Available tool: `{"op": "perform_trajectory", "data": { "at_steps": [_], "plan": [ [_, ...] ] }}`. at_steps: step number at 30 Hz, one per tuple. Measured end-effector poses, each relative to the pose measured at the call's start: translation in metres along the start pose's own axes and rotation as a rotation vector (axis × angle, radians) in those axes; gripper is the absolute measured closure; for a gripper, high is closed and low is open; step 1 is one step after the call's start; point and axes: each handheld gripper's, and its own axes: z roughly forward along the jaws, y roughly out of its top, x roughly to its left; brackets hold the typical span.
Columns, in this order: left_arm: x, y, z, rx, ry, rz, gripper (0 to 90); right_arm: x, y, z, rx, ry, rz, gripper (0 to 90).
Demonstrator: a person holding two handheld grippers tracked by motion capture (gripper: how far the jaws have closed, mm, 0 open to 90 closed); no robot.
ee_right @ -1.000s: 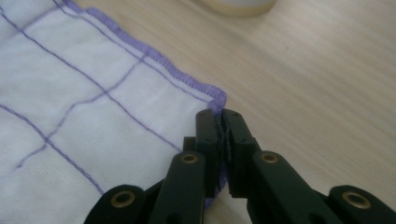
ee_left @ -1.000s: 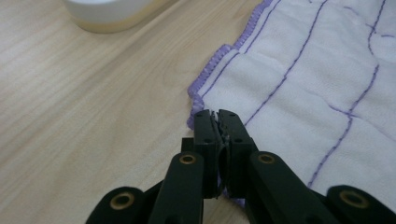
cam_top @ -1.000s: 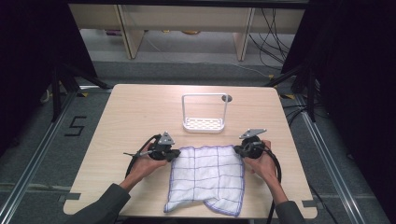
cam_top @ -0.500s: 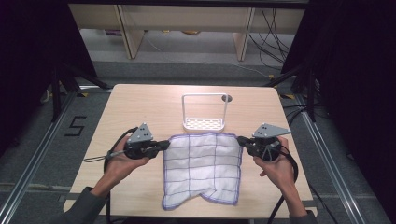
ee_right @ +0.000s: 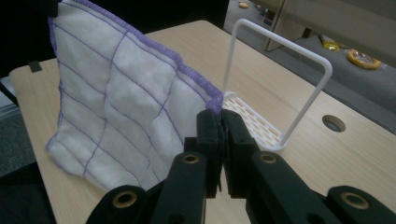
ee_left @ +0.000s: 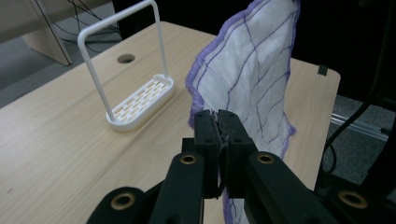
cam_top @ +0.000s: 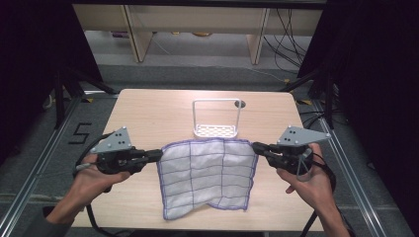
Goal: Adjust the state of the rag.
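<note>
White cloth w/ purple grid lines & purple hem held up over table centre, stretched flat between both grippers, lower edge hanging toward 6 o'clock near table's front edge; cannot tell whether bottom touched wood. From left: L hand at 8 o'clock, carrying left gripper w/ grey plate on top, pointed toward 3 o'clock. Clenched on cloth's upper-left corner, hem pinched between black jaws, seen close in left gripper view w/ cloth rising toward 1 o'clock. Middle: white wire rack w/ slotted base, upright on light wood table, just beyond cloth's top edge at 12 o'clock, apart from it. Small round hole in tabletop beside rack. Right: R hand at 4 o'clock w/ right gripper pointed toward 9 o'clock, clamped tight on upper-right corner; right gripper view showed hem nipped at jaw tips, cloth spread toward 10 o'clock, rack at 2 o'clock.
</note>
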Motion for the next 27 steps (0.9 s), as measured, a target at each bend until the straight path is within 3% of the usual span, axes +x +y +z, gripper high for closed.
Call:
{"op": "perform_trajectory", "data": {
  "at_steps": [2,3,6,9,10,11,13,17,18,19,21,24,25,27],
  "plan": [
    [-0.003,0.006,-0.006,-0.01,-0.016,0.002,86.7,0.003,0.006,-0.005,-0.007,0.005,0.007,87.3],
    [-0.004,0.01,-0.008,-0.012,-0.022,0.008,86.7,0.002,0.009,-0.007,-0.022,0.016,-0.015,87.3],
    [-0.002,0.017,-0.004,0.005,-0.016,0.011,86.7,0.002,0.015,-0.007,-0.015,0.016,-0.01,87.3],
    [0.013,0.018,0.014,0.027,-0.02,-0.028,86.6,-0.01,0.016,0.007,0.039,0.014,0.009,87.2],
    [0.02,0.016,0.022,0.034,-0.016,-0.047,86.6,-0.015,0.015,0.013,0.042,0.001,-0.007,87.2],
    [0.028,0.014,0.032,0.038,-0.007,-0.066,86.6,-0.02,0.013,0.021,0.067,-0.004,0.031,87.2],
    [0.046,0.003,0.056,0.057,0.03,-0.101,86.6,-0.036,0.005,0.041,0.093,-0.028,0.054,87.2],
    [0.077,-0.028,0.109,0.15,0.079,-0.16,86.5,-0.062,-0.017,0.093,0.217,-0.082,0.085,87.1],
    [0.081,-0.037,0.12,0.19,0.088,-0.211,86.4,-0.067,-0.024,0.107,0.249,-0.087,0.105,87.0],
    [0.09,-0.046,0.131,0.216,0.08,-0.177,86.4,-0.071,-0.032,0.121,0.275,-0.095,0.113,87.0],
    [0.099,-0.063,0.151,0.263,0.089,-0.207,86.3,-0.075,-0.047,0.146,0.329,-0.096,0.143,86.9],
    [0.106,-0.084,0.173,0.314,0.094,-0.239,85.9,-0.08,-0.065,0.173,0.398,-0.113,0.133,86.9],
    [0.107,-0.089,0.178,0.307,0.093,-0.262,86.0,-0.08,-0.071,0.18,0.411,-0.118,0.139,86.9],
    [0.107,-0.095,0.183,0.319,0.096,-0.27,86.0,-0.08,-0.078,0.189,0.434,-0.115,0.132,86.9]
  ]
}}
